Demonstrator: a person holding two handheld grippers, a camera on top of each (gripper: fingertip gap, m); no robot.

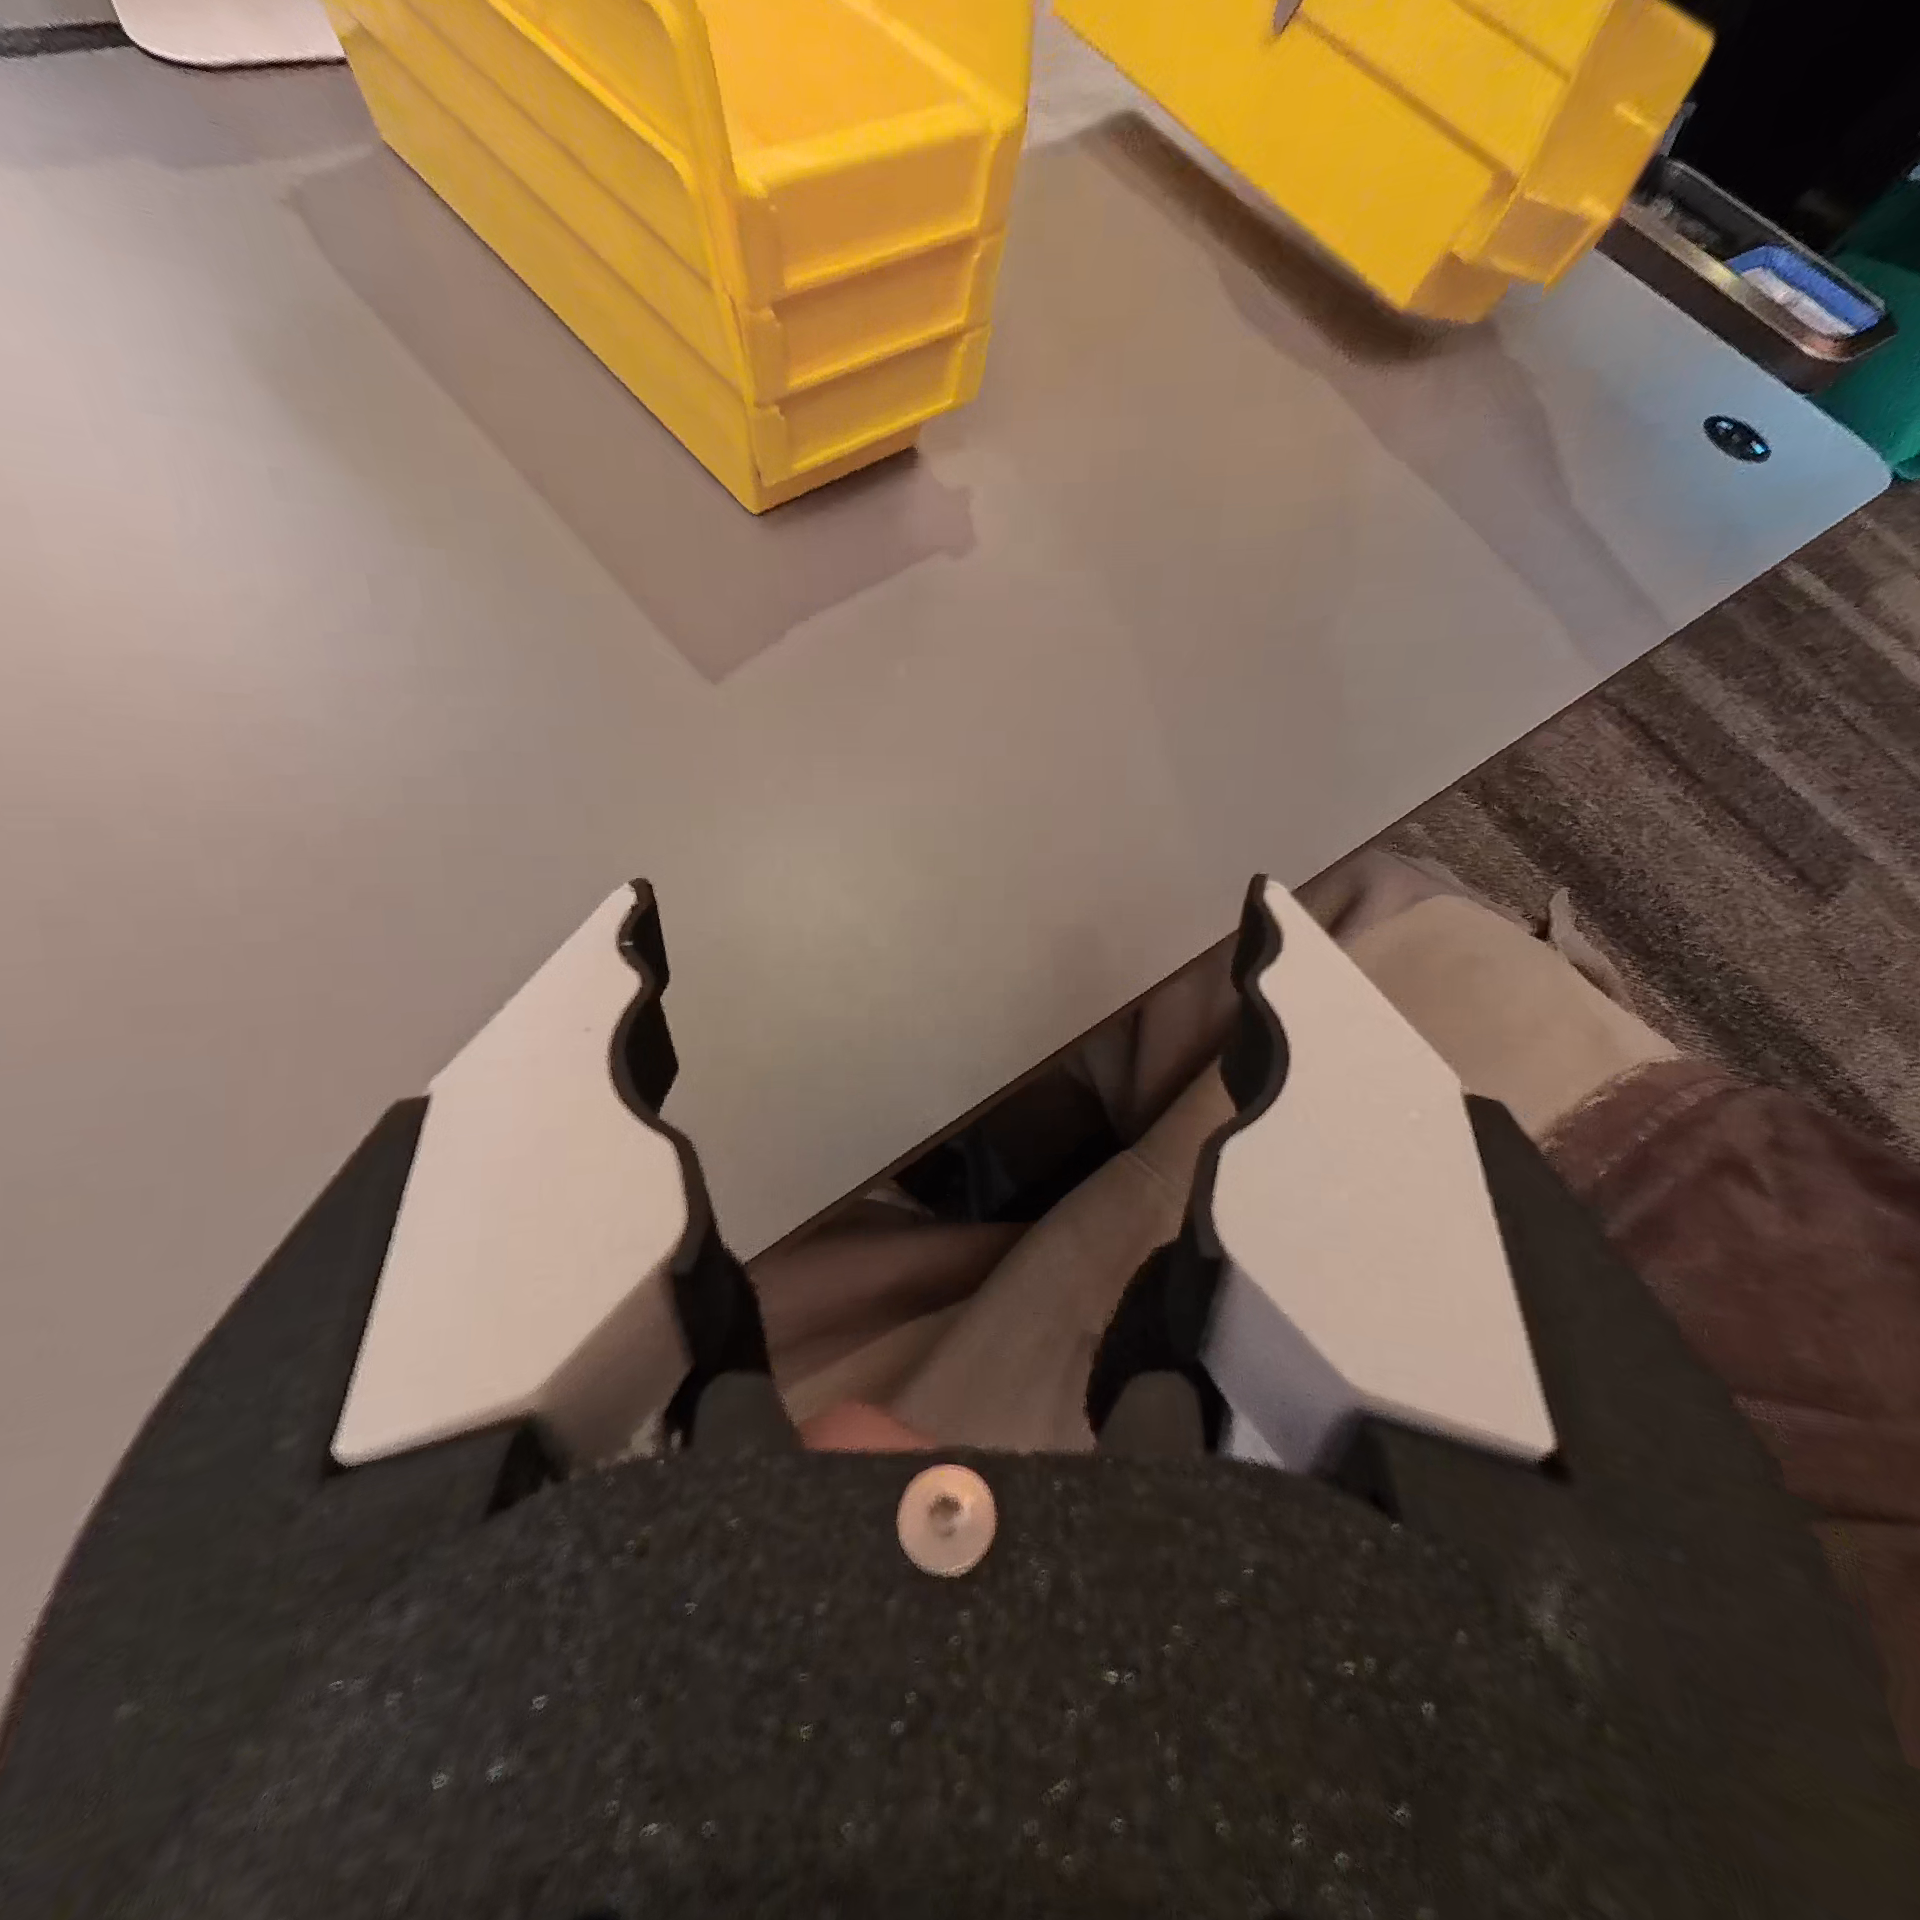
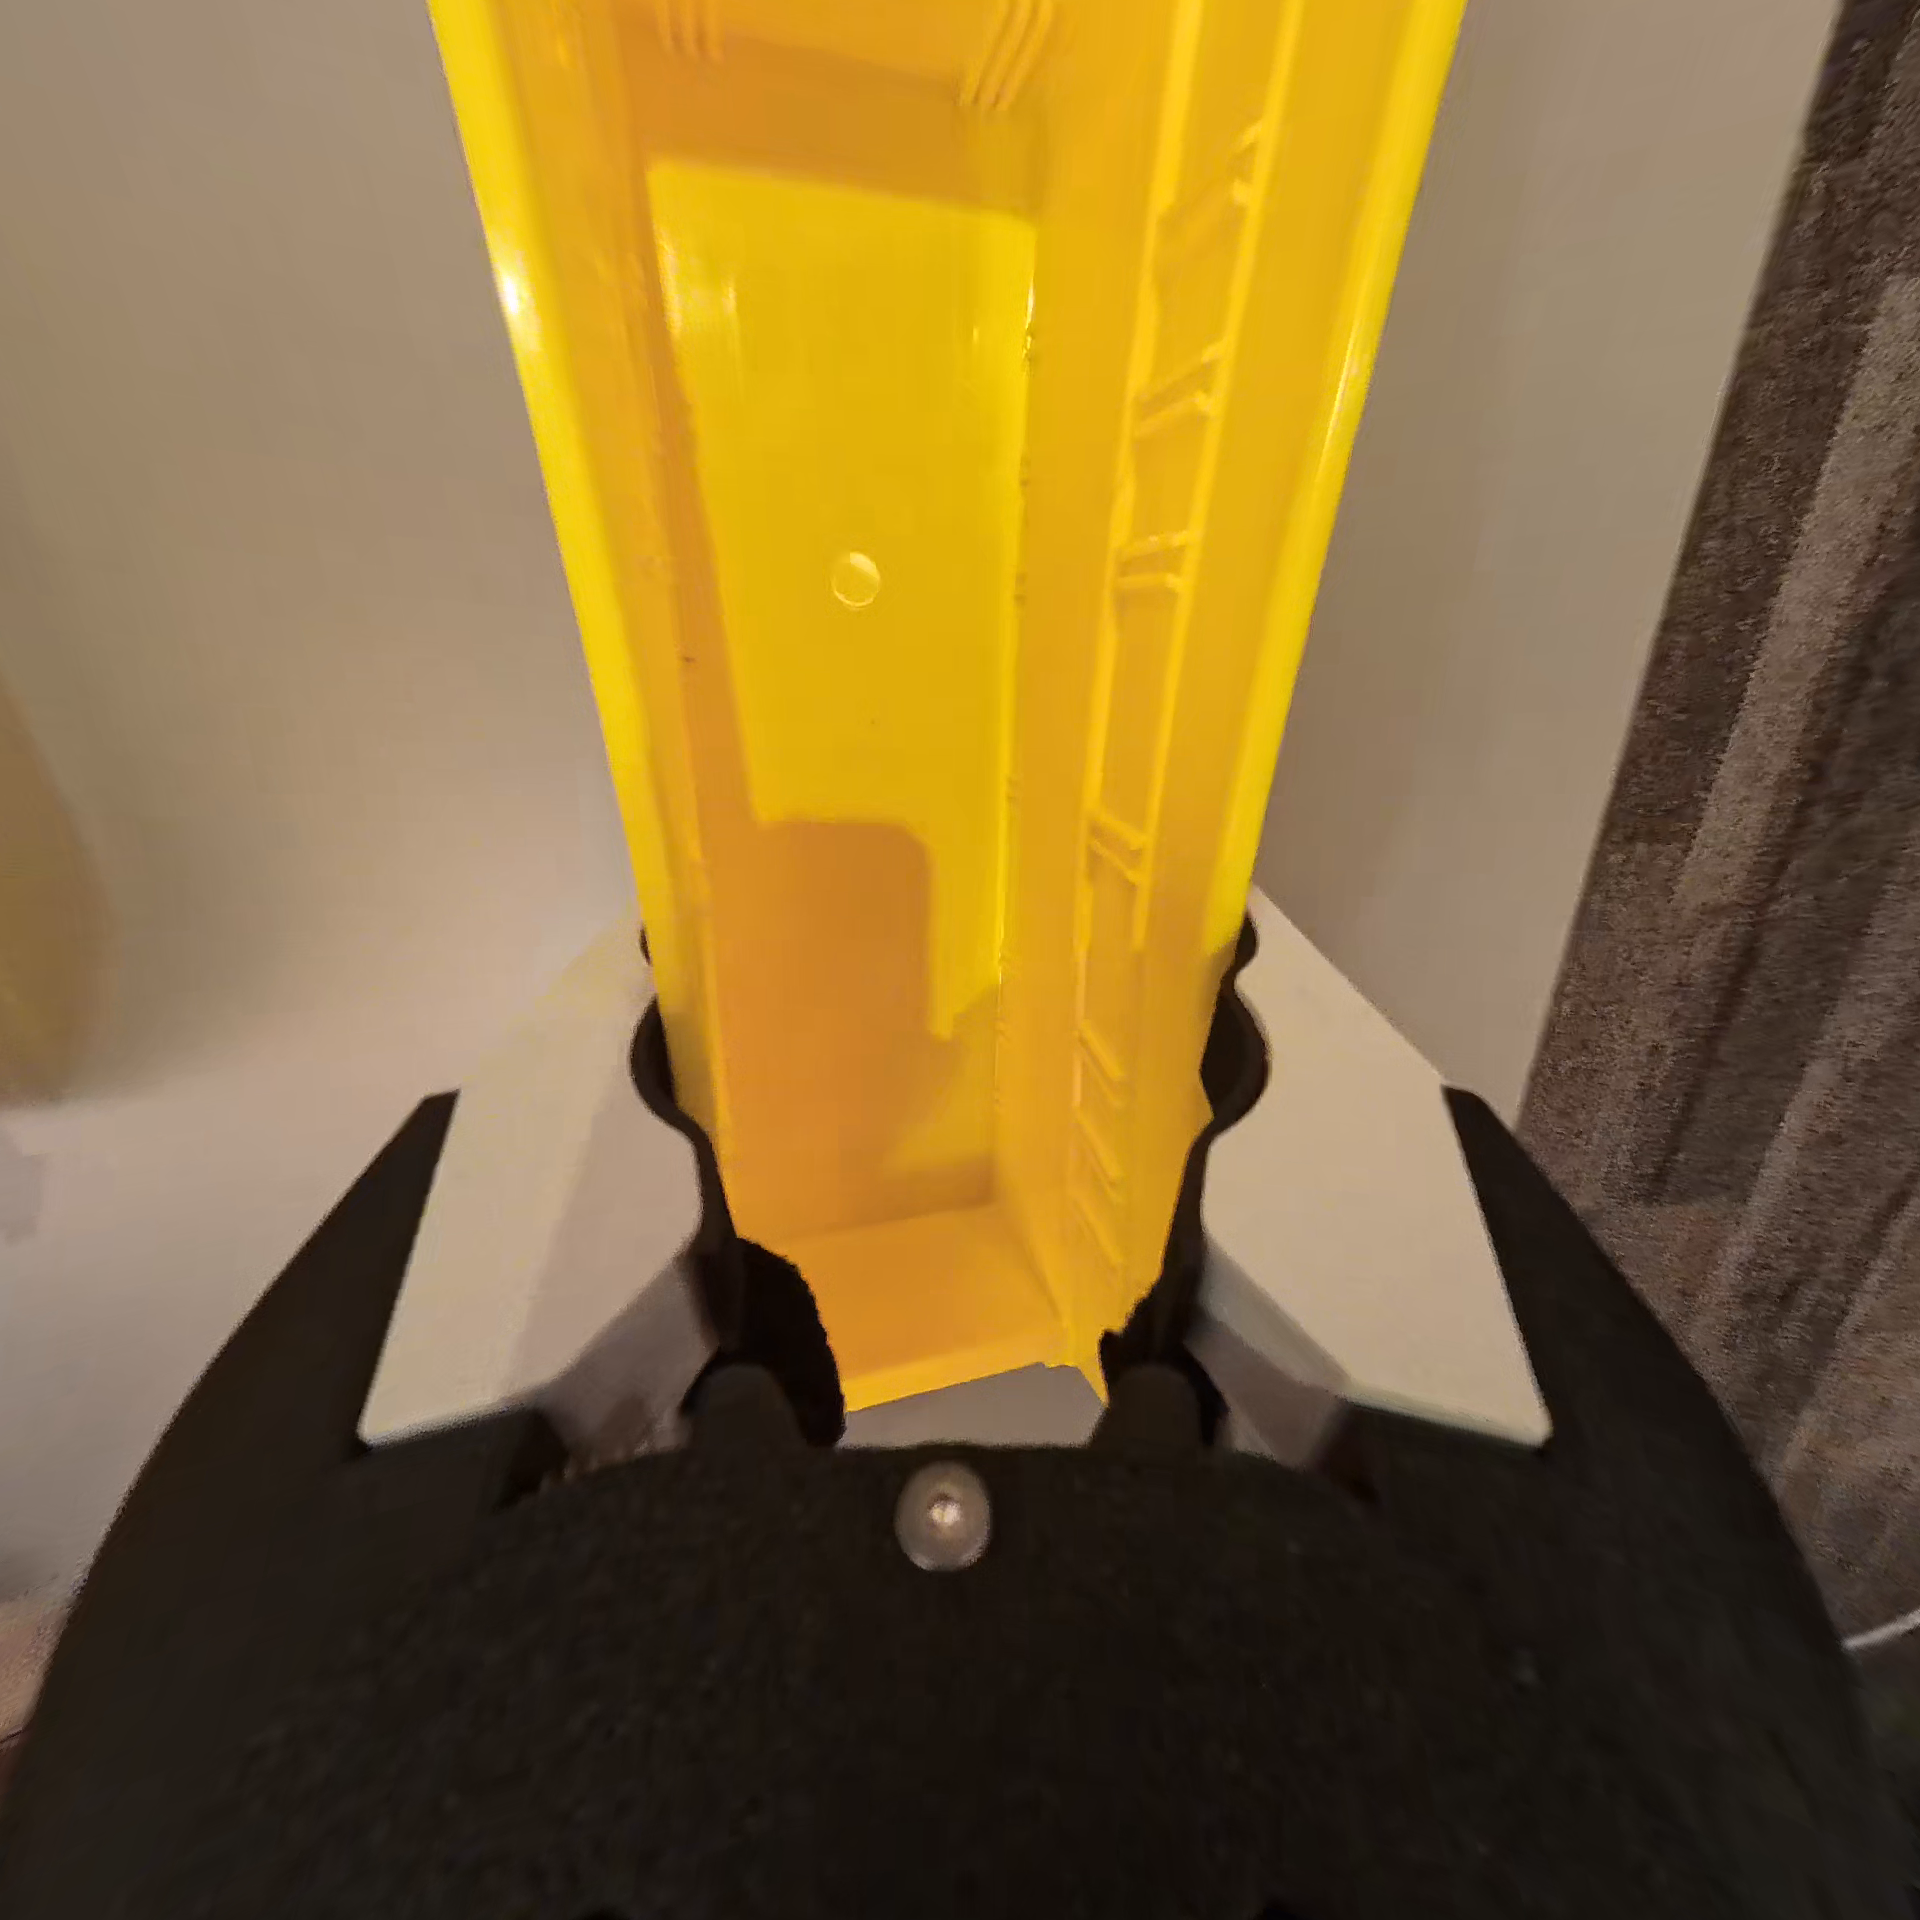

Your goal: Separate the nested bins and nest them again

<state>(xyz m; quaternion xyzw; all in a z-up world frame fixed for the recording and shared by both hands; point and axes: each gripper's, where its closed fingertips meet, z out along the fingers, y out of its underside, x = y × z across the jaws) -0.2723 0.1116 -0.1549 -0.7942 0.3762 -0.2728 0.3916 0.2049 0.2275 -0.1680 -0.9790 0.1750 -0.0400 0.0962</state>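
Yellow nested stack [image 1: 727, 239] of 3 bins stands on the table [image 1: 312, 727]; right of it, the lifted bin [image 2: 883, 623] runs lengthwise from the clamped right gripper [image 2: 940, 961]. Left gripper [image 1: 951, 904], nearer, gapes empty.

A smooth grey table [image 1: 935, 727] with a rounded corner stands over mottled grey-brown carpet [image 1: 1714, 748], under soft, warm light.

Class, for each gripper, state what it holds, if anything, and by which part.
The right gripper clamps a single yellow bin across one narrow end, fingers outside both side walls. The left gripper is open and holds nothing.
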